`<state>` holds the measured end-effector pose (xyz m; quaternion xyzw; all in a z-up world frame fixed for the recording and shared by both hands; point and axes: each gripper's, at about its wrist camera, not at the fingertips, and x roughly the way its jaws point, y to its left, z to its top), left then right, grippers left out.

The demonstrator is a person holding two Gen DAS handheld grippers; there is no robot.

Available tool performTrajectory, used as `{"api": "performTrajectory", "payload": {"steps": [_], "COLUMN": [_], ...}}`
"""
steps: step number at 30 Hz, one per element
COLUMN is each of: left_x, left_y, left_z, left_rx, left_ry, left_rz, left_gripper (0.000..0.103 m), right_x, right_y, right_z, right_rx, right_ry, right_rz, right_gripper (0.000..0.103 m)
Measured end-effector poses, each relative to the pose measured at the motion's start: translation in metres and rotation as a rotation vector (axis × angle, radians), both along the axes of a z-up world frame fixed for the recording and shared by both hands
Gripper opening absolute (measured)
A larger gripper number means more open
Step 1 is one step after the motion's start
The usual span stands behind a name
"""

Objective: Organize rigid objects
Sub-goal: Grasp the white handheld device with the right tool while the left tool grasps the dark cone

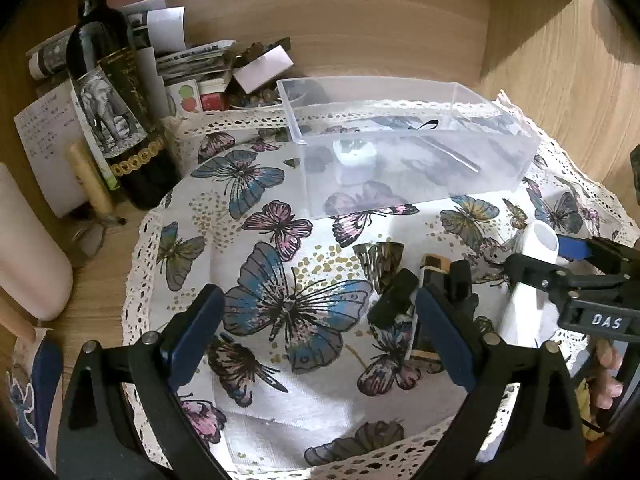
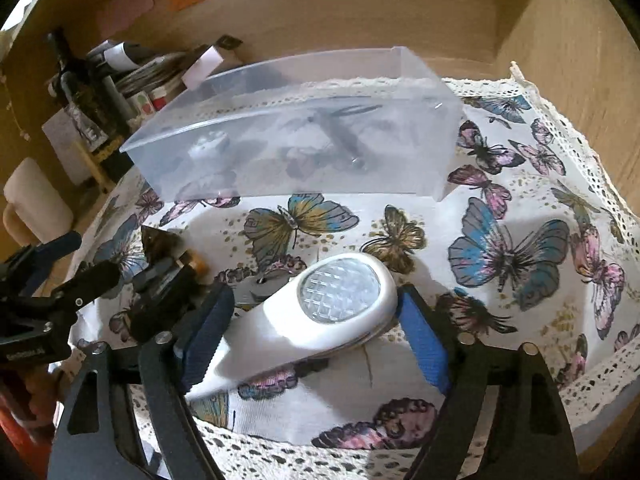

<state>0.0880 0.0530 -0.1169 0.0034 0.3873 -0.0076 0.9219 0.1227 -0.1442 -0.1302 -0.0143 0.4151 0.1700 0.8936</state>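
A clear rigid plastic box (image 2: 296,128) sits at the far side of the butterfly-print cloth (image 2: 520,248); inside lie scissors (image 2: 340,128) and a small white item (image 1: 354,156). The lace-edged cloth covers a wood-grain desk (image 1: 100,276). A dark wine bottle (image 1: 116,92) stands left. The right gripper (image 2: 312,320) brackets a smooth white flashlight (image 2: 320,312), jaws touching its sides. The left gripper (image 1: 320,328) is spread wide, empty.

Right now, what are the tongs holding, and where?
The right tongs have the white flashlight between them at its wide lens end; whether they grip it cannot be told. The left tongs hold nothing.
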Motion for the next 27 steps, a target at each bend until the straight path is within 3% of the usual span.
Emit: {"api": "performTrajectory", "payload": {"steps": [1,4,10,15,20,24,27], "left_x": [0.001,0.003,0.013,0.026,0.042,0.048,0.048], "left_y": [0.0,-0.001,-0.006,-0.011,-0.013,-0.018,-0.022], "left_z": [0.0,0.002,0.003,-0.001,-0.009,-0.016,-0.015], "left_rx": [-0.003,-0.009,-0.009,0.001,-0.037,-0.054,-0.046], "left_ry": [0.001,0.003,0.023,0.046,0.098,0.129,0.124], "left_rz": [-0.001,-0.006,-0.023,-0.022,-0.014,-0.041,-0.053], "left_gripper": [0.098,0.093,0.085,0.081,0.068,0.046,0.033], "right_x": [0.0,0.001,0.011,0.036,0.039,0.027,0.015], "right_y": [0.0,-0.003,-0.01,-0.016,-0.023,-0.033,-0.035], "right_z": [0.0,0.002,0.005,0.006,0.007,0.004,-0.002], "right_rx": [-0.008,-0.022,-0.111,-0.144,-0.139,-0.121,-0.123], "right_ry": [-0.004,-0.01,-0.057,-0.043,-0.011,-0.001,0.003], "right_rz": [0.013,0.052,0.133,0.209,0.157,0.095,0.074], "right_gripper": [0.065,0.055,0.048,0.048,0.05,0.067,0.067]}}
